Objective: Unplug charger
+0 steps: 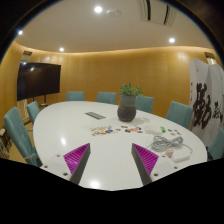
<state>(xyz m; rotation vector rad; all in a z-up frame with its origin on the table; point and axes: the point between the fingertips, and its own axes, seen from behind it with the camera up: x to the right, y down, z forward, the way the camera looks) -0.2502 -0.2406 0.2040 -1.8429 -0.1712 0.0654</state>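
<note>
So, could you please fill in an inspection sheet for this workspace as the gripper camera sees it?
Surface: white oval table, glossy, reflecting ceiling lights.
Job's things: white charger and cord bundle on the table, just ahead of the right finger; the plug itself cannot be made out.
Clutter: potted plant mid-table; dark flat item beyond; small scattered items near the pot.
Grippers: tongs open, holding nothing, above the near table edge.
Cables: white cord coiled with the charger.
Surroundings: teal chairs around the table; wall screen; calligraphy banner.
</note>
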